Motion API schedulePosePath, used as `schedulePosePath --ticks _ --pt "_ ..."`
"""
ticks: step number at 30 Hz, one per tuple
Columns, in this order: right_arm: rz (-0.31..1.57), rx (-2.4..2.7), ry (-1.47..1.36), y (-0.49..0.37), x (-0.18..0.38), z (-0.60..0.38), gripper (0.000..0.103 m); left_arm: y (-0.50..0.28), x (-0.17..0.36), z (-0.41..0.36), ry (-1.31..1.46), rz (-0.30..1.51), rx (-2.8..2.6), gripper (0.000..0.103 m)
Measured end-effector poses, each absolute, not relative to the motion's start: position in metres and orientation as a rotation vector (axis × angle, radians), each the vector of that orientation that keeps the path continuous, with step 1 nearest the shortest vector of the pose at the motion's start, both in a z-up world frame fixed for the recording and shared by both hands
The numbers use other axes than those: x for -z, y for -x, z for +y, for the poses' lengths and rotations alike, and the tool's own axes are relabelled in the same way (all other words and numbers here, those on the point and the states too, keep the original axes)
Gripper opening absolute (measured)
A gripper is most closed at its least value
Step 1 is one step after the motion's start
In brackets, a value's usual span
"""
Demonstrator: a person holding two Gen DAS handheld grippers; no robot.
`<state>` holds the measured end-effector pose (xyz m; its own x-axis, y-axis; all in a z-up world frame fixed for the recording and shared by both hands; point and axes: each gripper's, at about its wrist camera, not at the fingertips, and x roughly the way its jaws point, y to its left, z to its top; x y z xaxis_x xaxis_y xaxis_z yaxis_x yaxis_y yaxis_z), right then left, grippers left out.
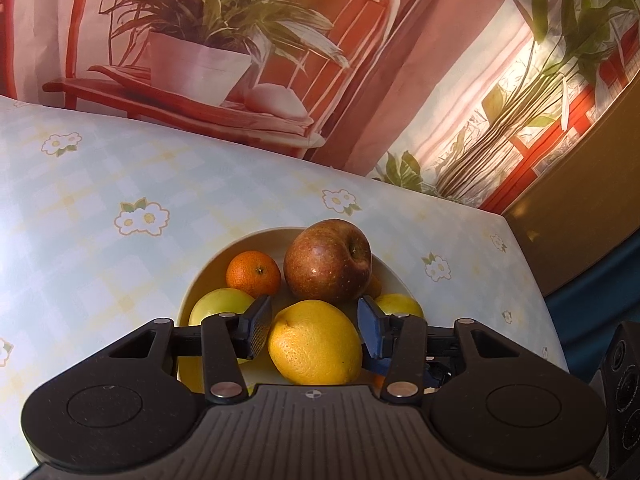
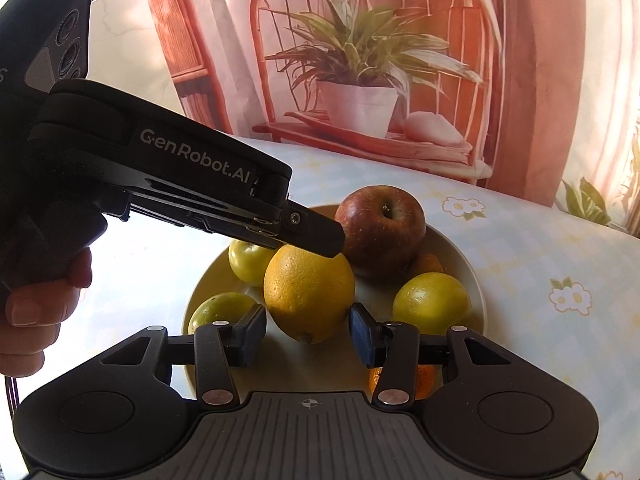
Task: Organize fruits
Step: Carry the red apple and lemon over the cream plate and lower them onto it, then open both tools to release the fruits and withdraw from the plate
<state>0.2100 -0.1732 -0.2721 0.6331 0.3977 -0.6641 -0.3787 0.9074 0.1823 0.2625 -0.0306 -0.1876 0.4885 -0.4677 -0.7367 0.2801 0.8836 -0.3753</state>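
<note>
left gripper point(image 1: 312, 330) is straddling the big yellow citrus point(image 1: 315, 343) in the bowl point(image 1: 256, 240); pads are sitting at its two sides, looks like a grip on it, though actual contact on the right pad is hard to confirm from the left wrist view. in the right wrist view the same gripper's finger tip point(image 2: 316, 234) is lying across the top of that citrus, with a hand point(image 2: 32, 300) wrapping the handle at left.

right gripper point(image 2: 307, 334) is hanging open just in front of the citrus' near end, nothing between the pads.

bowl is sitting on the counter point(image 1: 100, 184) with a floral check cloth. red apple point(image 1: 328, 266) is resting at the back, touching the citrus. mandarin point(image 1: 253, 273) is sitting left of the apple. a yellow-green fruit point(image 1: 218, 306) is lying at the left behind the left finger, another point(image 1: 400, 305) at the right. an orange fruit point(image 2: 424, 380) is peeking under the right gripper's right finger. printed plant backdrop point(image 1: 224, 40) is standing behind the counter.
</note>
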Motion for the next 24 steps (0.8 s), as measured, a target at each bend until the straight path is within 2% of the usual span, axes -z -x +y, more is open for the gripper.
schedulePosePath --ticks 7,9,11,20,24 --pt "0.743 -0.425 -0.021 -0.19 0.261 -0.17 0.044 -0.249 0.171 -0.016 0.244 0.875 0.407 0.059" --pt "0.731 -0.418 -0.026 -0.183 0.258 -0.17 0.044 -0.241 0.164 -0.012 0.243 0.837 0.379 0.074" --pt "0.72 -0.409 -0.035 -0.174 0.254 -0.171 0.044 -0.234 0.156 -0.009 0.231 0.807 0.353 0.078" --pt "0.681 -0.364 -0.063 -0.141 0.241 -0.175 0.044 -0.199 0.131 0.007 0.209 0.676 0.275 0.087" --pt "0.673 -0.355 -0.067 -0.126 0.239 -0.175 0.044 -0.186 0.125 0.017 0.217 0.639 0.257 0.088"
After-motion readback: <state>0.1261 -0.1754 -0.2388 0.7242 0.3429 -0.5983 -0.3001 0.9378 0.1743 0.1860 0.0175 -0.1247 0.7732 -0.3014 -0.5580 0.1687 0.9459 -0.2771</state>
